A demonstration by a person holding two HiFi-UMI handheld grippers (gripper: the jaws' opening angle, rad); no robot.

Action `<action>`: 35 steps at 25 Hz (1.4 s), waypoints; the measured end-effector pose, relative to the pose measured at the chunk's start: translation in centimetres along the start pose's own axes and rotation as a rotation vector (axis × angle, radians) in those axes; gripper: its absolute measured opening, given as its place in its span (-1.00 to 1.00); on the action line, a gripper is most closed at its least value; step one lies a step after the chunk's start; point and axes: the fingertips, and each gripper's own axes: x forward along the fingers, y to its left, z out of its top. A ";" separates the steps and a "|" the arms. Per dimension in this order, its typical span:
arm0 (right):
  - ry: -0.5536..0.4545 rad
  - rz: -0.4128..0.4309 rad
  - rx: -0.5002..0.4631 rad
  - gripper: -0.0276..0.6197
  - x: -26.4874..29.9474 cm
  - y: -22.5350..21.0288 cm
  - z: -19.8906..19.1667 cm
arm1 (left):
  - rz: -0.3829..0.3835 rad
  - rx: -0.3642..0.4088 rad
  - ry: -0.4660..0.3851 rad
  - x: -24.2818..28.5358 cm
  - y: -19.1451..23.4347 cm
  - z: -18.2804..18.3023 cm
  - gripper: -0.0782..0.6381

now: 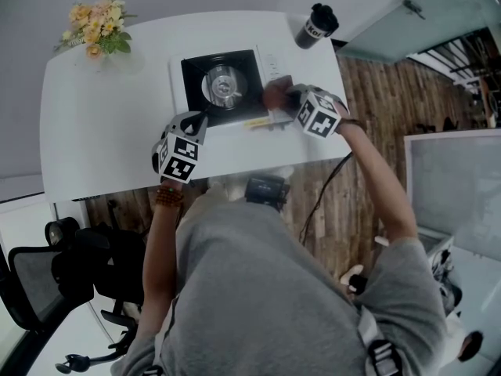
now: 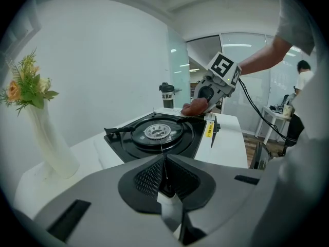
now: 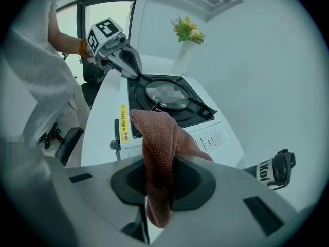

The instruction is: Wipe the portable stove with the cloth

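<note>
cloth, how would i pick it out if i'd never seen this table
On the white table sits a black portable stove. At the stove's right side, the right gripper is shut on the cloth. It is the only soft, reddish-brown thing there.

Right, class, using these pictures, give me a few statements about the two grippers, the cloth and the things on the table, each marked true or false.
1. The right gripper is shut on the brown cloth. True.
2. The left gripper has its jaws wide apart. False: they are together, with nothing between them.
3. The vase of flowers stands on the stove. False: it stands on the white table, near a far corner, apart from the stove.
4. A dark cup stands on the table near the opposite far corner from the vase. True.
</note>
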 end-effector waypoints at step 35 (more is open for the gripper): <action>-0.062 0.068 0.037 -0.64 -2.8 7.0 -1.4 | 0.002 0.005 -0.010 0.0 0.0 0.0 -0.67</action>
